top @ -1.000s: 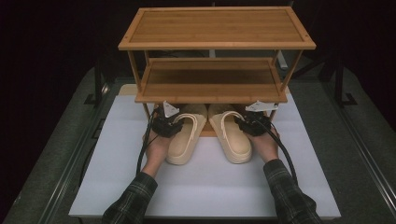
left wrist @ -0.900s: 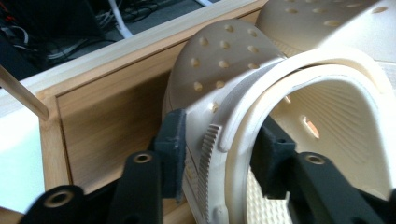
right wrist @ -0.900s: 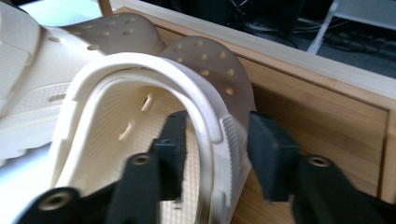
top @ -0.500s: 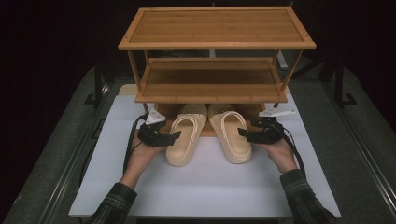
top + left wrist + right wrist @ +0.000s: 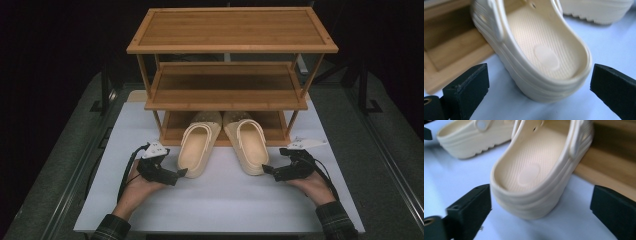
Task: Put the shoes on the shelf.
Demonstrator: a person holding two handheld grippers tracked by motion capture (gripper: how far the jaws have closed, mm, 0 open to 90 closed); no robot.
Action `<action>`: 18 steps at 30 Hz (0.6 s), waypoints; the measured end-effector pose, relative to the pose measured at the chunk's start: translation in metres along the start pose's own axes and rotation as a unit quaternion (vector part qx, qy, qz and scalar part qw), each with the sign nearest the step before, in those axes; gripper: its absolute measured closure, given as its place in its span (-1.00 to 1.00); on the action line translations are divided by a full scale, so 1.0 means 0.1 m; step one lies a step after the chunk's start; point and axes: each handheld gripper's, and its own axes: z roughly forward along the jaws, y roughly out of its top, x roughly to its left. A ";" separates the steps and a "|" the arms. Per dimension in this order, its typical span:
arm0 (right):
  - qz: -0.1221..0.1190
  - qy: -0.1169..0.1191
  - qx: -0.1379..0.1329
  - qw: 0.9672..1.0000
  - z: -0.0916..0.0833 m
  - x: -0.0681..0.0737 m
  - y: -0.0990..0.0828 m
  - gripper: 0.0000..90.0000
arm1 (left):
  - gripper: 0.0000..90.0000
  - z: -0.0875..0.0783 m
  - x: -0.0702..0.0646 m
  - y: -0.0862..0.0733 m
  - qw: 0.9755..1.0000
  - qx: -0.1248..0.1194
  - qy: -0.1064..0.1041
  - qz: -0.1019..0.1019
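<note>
1. Left gripper (image 5: 183,172), lower left of the high view, has just been opening; its jaws stand wide, nothing pressed between them.
2. Left clog (image 5: 198,145) and right clog (image 5: 246,143) lie side by side at centre, toes under the wooden rack (image 5: 230,50).
3. Right gripper (image 5: 266,170), lower right, has likewise just been opening and is wide, free of the heel.

Cream clog (image 5: 536,172) heel sits between the spread tool (image 5: 541,207) jaws, seemingly untouched.
</note>
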 end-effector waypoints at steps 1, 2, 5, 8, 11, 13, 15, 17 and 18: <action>-0.002 0.004 0.004 1.000 0.02 0.00 -0.02 -0.94 | -0.96 0.04 -0.01 -0.02 1.000 0.005 -0.002 0.005; -0.007 0.006 0.009 1.000 0.05 0.00 -0.03 -0.94 | -0.96 0.07 -0.02 -0.03 1.000 0.011 -0.006 0.007; -0.012 0.008 0.016 1.000 0.11 0.01 -0.05 -0.94 | -0.96 0.15 -0.03 -0.05 1.000 0.023 -0.007 0.016; -0.026 0.013 0.028 0.999 0.21 0.06 -0.06 -0.94 | -1.00 0.22 -0.04 -0.09 0.999 0.043 -0.008 0.024; -0.028 0.014 0.027 0.999 0.24 0.07 -0.06 -0.94 | -1.00 0.24 -0.04 -0.09 0.999 0.046 -0.006 0.025; -0.030 0.012 0.028 0.999 0.30 0.07 -0.05 -0.94 | -1.00 0.28 -0.05 -0.09 0.998 0.050 -0.006 0.032; -0.030 0.014 0.029 0.999 0.32 0.07 -0.05 -0.94 | -0.99 0.30 -0.06 -0.08 0.998 0.054 -0.004 0.036; -0.034 0.013 0.033 0.999 0.35 0.08 -0.05 -0.94 | -0.99 0.33 -0.07 -0.08 0.997 0.061 -0.002 0.043; -0.036 0.010 0.036 0.999 0.38 0.10 -0.05 -0.94 | -0.99 0.35 -0.09 -0.07 0.997 0.063 -0.001 0.047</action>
